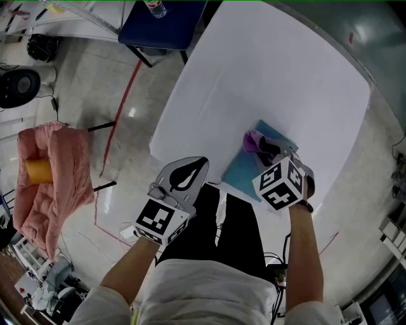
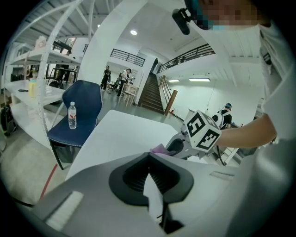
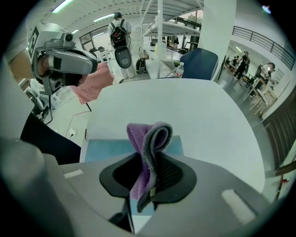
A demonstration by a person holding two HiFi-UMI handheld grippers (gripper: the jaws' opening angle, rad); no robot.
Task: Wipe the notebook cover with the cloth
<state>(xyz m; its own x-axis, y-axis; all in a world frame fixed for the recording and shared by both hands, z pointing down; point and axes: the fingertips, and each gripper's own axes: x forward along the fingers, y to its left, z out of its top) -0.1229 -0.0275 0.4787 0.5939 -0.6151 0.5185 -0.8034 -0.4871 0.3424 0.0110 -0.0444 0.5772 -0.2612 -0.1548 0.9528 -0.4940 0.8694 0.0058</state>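
A light blue notebook (image 1: 244, 171) lies flat near the front edge of the white table (image 1: 279, 76). My right gripper (image 1: 263, 147) is shut on a folded purple cloth (image 1: 254, 139), held just above the notebook's far part. In the right gripper view the cloth (image 3: 149, 139) stands up between the jaws with the notebook (image 3: 106, 148) beneath it. My left gripper (image 1: 203, 161) is shut with nothing in it, off the table's front left edge. The left gripper view shows its jaws closed together, with the right gripper's marker cube (image 2: 201, 131) and a bit of the cloth (image 2: 159, 149) beyond.
A blue chair (image 1: 162, 25) carrying a water bottle (image 1: 155, 7) stands past the table's far left side. A pink garment (image 1: 51, 171) hangs over a stand on the floor at left. A red tape line (image 1: 120, 108) runs along the floor. People stand far off in the hall.
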